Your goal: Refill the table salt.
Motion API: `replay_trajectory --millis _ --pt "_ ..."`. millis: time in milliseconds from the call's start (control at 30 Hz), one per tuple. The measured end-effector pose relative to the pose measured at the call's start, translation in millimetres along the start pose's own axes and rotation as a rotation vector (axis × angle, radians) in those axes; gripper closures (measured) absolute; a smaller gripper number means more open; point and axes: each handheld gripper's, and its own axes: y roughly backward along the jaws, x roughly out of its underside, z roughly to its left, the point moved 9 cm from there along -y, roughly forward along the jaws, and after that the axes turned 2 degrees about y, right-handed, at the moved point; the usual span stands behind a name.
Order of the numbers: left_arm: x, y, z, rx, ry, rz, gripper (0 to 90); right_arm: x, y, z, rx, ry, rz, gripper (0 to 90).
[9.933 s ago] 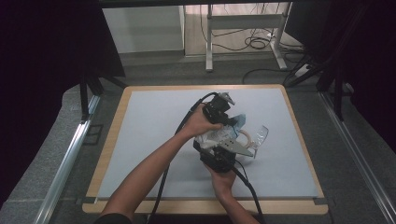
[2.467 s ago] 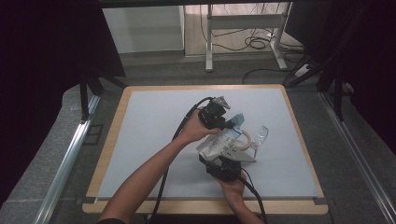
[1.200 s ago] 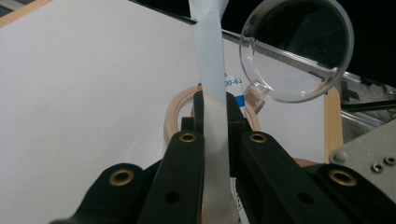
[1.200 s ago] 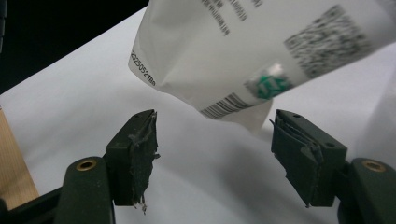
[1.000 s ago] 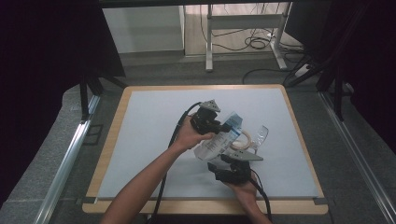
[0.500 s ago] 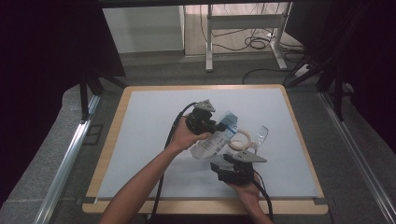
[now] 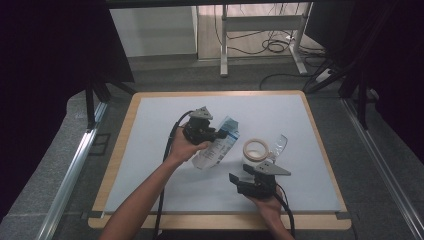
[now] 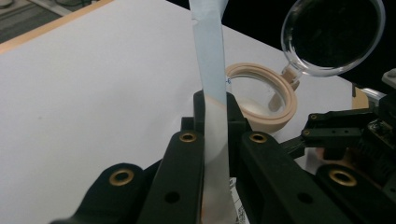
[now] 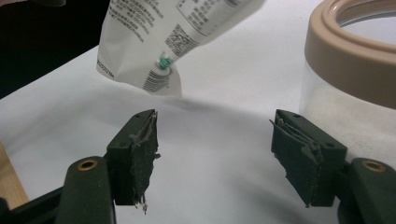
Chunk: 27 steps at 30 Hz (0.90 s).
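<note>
A white printed pouch with a blue top hangs lifted over the white mat, pinched at its upper edge by my left gripper. In the left gripper view the pouch edge runs up between the closed jaws. A glass jar with a beige rim stands just right of the pouch, its clear round lid flipped open behind it. My right gripper hovers near the front of the mat, below the jar, open and empty. In the right gripper view the pouch's bottom corner hangs ahead and the jar stands at right.
The white mat covers a wooden table and is bare at left and far right. Black cables trail from both grippers toward the front edge. A desk frame and floor cables lie beyond the table.
My left gripper has lifted the pouch away to the left, off the jar. My right gripper has let go, drawn back toward the front edge and opened.
</note>
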Motion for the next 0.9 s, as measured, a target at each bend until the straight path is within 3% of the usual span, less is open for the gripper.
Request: replay_trajectory --millis 567,900 --pt "24.8 35.1 43.3 -0.108 0.083 -0.068 89.3 0.7 0.6 -2.6 0.01 -0.003 -0.005 32.1" --pt "30.2 47.1 61.7 -0.164 0.099 -0.113 89.3 1.8 -0.3 -4.0 0.01 -0.003 0.0 32.1"
